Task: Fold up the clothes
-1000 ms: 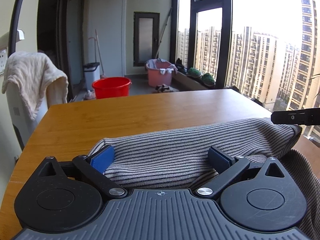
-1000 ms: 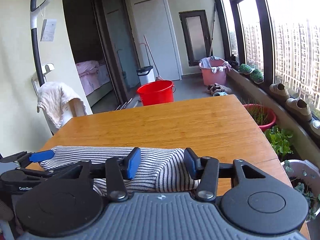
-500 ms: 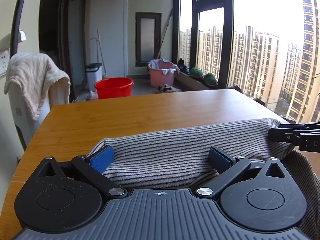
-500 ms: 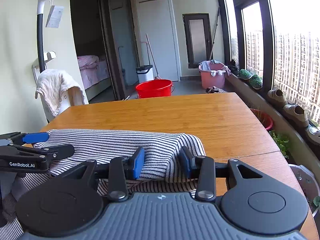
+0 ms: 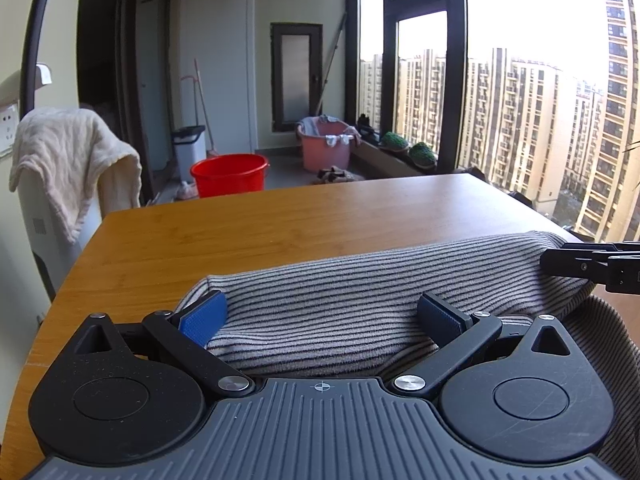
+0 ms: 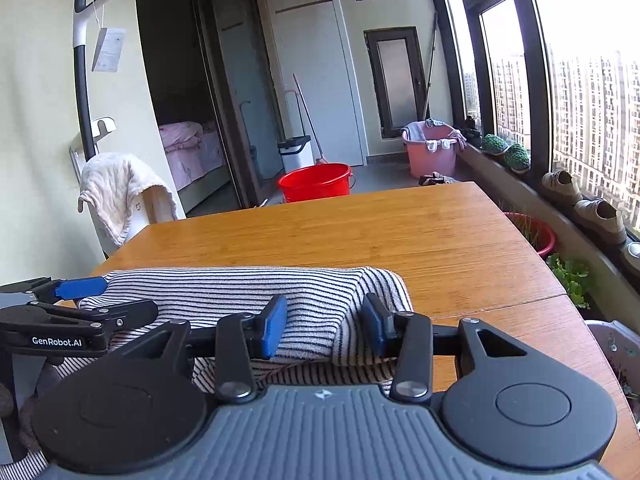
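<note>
Releasing the fold, we spread our left tool wide and are opening our right tool around the striped garment on the bench; next comes withdrawing cleanly, we judge.

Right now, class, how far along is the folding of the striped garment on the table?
Done: the striped garment lies doubled over on the wooden table. In hand: the right gripper is opening around the fold's end; the left gripper stands wide over it. Left: loose striped fabric near the table's front edge needs folding.

Red bucket, pink basin
</note>
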The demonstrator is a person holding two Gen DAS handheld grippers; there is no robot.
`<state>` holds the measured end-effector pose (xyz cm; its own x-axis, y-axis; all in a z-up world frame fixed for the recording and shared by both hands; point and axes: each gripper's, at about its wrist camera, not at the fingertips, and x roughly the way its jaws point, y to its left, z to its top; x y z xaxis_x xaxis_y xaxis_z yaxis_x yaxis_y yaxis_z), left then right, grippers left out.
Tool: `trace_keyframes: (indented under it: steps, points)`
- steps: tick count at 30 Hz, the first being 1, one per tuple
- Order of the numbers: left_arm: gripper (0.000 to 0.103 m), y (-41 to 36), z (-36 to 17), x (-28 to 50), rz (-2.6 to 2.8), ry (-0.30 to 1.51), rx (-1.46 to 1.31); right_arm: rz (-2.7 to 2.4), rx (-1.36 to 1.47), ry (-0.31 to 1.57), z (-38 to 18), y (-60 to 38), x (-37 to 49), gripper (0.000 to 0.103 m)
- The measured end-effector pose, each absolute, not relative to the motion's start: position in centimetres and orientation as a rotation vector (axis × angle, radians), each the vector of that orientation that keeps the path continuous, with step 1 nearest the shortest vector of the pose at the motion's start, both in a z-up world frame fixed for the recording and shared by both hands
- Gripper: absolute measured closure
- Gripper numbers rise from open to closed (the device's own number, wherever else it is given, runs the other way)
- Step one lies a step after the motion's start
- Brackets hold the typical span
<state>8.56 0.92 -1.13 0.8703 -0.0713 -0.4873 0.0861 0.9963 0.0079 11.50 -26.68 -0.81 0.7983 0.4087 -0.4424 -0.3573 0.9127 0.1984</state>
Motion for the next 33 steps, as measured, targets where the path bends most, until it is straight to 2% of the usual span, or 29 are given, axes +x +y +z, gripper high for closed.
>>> trace_keyframes:
  steps: [8, 11, 15, 19, 25, 29, 33]
  points:
    - [0.000, 1.0, -1.2, 8.6, -0.082, 0.509, 0.032, 0.419, 0.100, 0.498, -0.8, -26.5, 11.5, 0.057]
    - [0.000, 0.6, -1.2, 8.9, -0.073, 0.520, 0.051, 0.439, 0.115, 0.501, -0.8, -26.7, 11.9, 0.052]
    - [0.000, 0.1, -1.3, 9.7, -0.054, 0.528, 0.082, 0.462, 0.134, 0.515, -0.7, -26.9, 13.5, 0.052]
    - [0.000, 1.9, -1.2, 9.8, -0.089, 0.511, -0.025, 0.461, 0.012, 0.526, -0.2, -25.5, 14.6, 0.052]
    - [0.000, 1.0, -1.2, 9.3, -0.067, 0.503, 0.035, 0.472, 0.043, 0.535, -0.4, -26.2, 14.6, 0.052]
    - [0.000, 1.7, -1.1, 9.6, -0.083, 0.502, -0.002, 0.466, -0.007, 0.528, -0.5, -25.2, 14.4, 0.044]
    - [0.000, 1.6, -1.1, 9.6, -0.080, 0.501, 0.005, 0.467, -0.006, 0.527, -0.5, -25.2, 14.4, 0.044]
